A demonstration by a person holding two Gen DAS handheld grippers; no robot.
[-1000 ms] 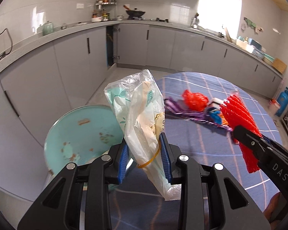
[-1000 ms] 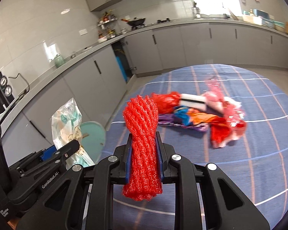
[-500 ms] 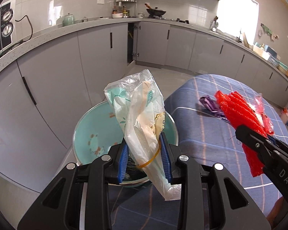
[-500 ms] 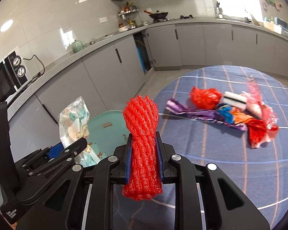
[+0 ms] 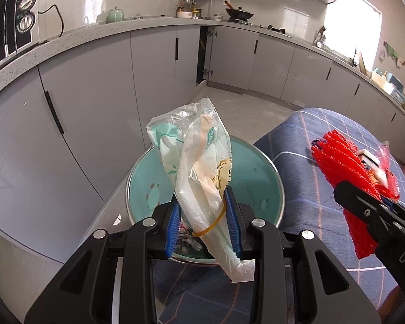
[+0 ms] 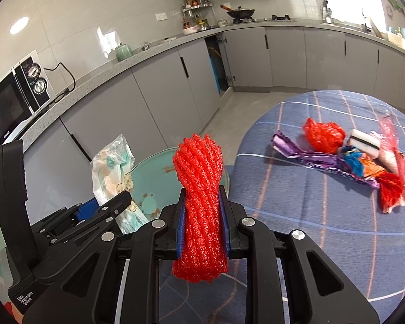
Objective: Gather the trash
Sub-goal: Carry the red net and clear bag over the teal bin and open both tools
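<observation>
Round table, blue plaid cloth (image 6: pixel 324 216); trash heap (image 6: pixel 348 159) mid-table. Teal bin (image 5: pixel 256 172) at table's left edge. Grey cabinets (image 5: pixel 94 102) around. Left gripper (image 5: pixel 203 225) pinching plastic bag (image 5: pixel 194 162); right gripper (image 6: pixel 202 222) pinching red net (image 6: pixel 199 189).

Two claws (image 5: pixel 203 226) (image 6: pixel 202 228), one plastic bag (image 5: pixel 199 167), one red net bundle (image 6: pixel 199 189), one teal bin (image 5: pixel 259 178)
</observation>
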